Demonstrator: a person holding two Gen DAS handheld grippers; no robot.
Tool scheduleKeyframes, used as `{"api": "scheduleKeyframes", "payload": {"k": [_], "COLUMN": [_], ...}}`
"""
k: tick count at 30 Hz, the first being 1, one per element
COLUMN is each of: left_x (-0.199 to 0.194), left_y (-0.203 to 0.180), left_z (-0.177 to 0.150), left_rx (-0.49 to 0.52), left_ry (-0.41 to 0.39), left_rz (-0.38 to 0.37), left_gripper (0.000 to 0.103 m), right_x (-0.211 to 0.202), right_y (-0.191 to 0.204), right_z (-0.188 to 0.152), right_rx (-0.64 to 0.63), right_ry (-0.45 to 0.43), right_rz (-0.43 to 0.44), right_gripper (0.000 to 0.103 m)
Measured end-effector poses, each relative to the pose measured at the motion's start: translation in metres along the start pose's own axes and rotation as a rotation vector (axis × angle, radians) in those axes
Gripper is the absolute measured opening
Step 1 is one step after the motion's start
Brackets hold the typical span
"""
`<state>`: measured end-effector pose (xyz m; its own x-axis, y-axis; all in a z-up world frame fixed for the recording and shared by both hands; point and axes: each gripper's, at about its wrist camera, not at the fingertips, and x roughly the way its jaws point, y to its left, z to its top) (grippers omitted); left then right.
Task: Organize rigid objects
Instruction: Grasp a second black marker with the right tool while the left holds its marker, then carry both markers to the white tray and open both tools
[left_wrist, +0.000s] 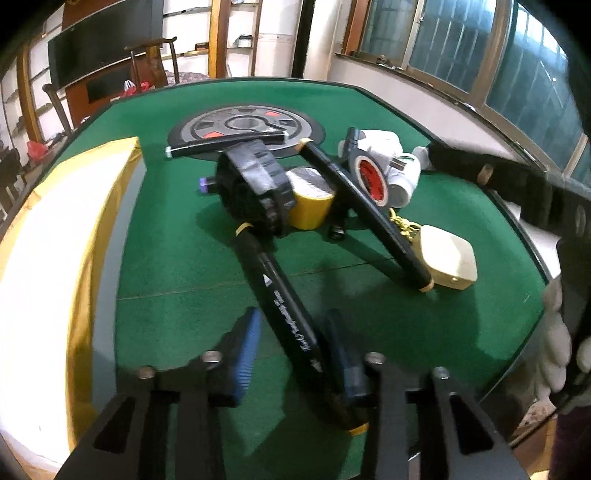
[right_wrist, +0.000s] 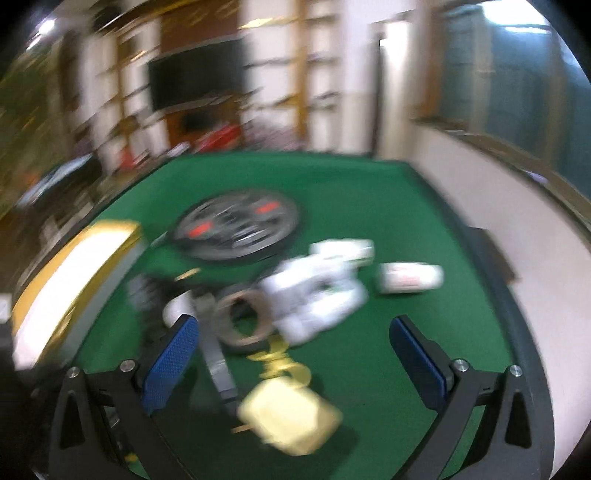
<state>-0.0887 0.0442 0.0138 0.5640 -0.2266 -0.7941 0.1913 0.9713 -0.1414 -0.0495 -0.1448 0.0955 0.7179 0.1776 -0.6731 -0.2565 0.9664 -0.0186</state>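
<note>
The left gripper (left_wrist: 291, 354) has its blue pads (left_wrist: 245, 354) drawn in on a black marker (left_wrist: 291, 317), which lies slantwise across the green table (left_wrist: 177, 258); the right pad seems to touch the barrel, while a sliver of felt shows at the left one, so I judge the grip barely made, if at all. Taking it low on the barrel makes sense: the far, yellow-ringed end rests against a black dial (left_wrist: 255, 192), and that part is free of the heap. The pile beyond is tangled: a second marker (left_wrist: 369, 214) leans over a yellow roll (left_wrist: 308, 203), with a red-cored tape (left_wrist: 369, 177) and white pipe fittings (left_wrist: 391, 162) behind, and a cream box (left_wrist: 447, 262) on a yellow chain just beside it. A white tray with gold rim (left_wrist: 48, 266) waits at the left, likely the place for sorted items. The right gripper (right_wrist: 295, 365) hangs with jaws wide apart and nothing between them, above the cream box (right_wrist: 291, 417); its view is smeared with blur, so finer detail there is unclear. Lifting the marker may nudge the dial.
</note>
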Motion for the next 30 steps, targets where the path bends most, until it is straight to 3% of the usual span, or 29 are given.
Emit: {"api": "scheduleKeyframes", "payload": {"k": [1,3,11,15,18,20,22,23,25,30], "left_x": [-0.001,-0.003,-0.003,-0.005,-0.005,-0.005,-0.005,-0.006,-0.007,-0.020], "left_y": [0.005,0.018,0.029,0.029,0.022,0.016,0.014,0.015,0.019,0.018], "left_z": [-0.001,-0.001,-0.002,-0.004,-0.004,-0.004,-0.005,-0.005,-0.006,-0.006], "left_rx": [-0.015,-0.068,-0.125,-0.133,-0.103,-0.070,-0.063,-0.068,-0.096,-0.102], "left_ry": [0.001,0.010,0.013,0.003,0.001,-0.007,-0.013,-0.012,-0.003,-0.032], "left_rz": [-0.011,-0.062,-0.103,-0.096,-0.056,-0.031,-0.025,-0.033,-0.062,-0.081], "left_gripper": [0.024,0.021,0.019,0.019,0.020,0.020,0.019,0.019,0.018,0.017], "right_x": [0.011,0.024,0.041,0.057,0.064,0.066,0.065,0.064,0.063,0.050], "right_y": [0.012,0.030,0.060,0.062,0.066,0.067,0.064,0.061,0.054,0.041], "right_z": [0.000,-0.002,-0.003,0.000,0.001,0.003,0.005,0.005,0.006,0.002], "right_rx": [-0.031,-0.074,-0.134,-0.113,-0.108,-0.104,-0.094,-0.083,-0.049,0.008], "right_ry": [0.057,0.101,0.135,0.186,0.189,0.181,0.180,0.183,0.198,0.183], "right_rz": [0.058,0.097,0.126,0.154,0.144,0.126,0.114,0.119,0.155,0.182], "right_gripper": [0.103,0.099,0.090,0.065,0.061,0.052,0.028,0.021,0.015,0.015]}}
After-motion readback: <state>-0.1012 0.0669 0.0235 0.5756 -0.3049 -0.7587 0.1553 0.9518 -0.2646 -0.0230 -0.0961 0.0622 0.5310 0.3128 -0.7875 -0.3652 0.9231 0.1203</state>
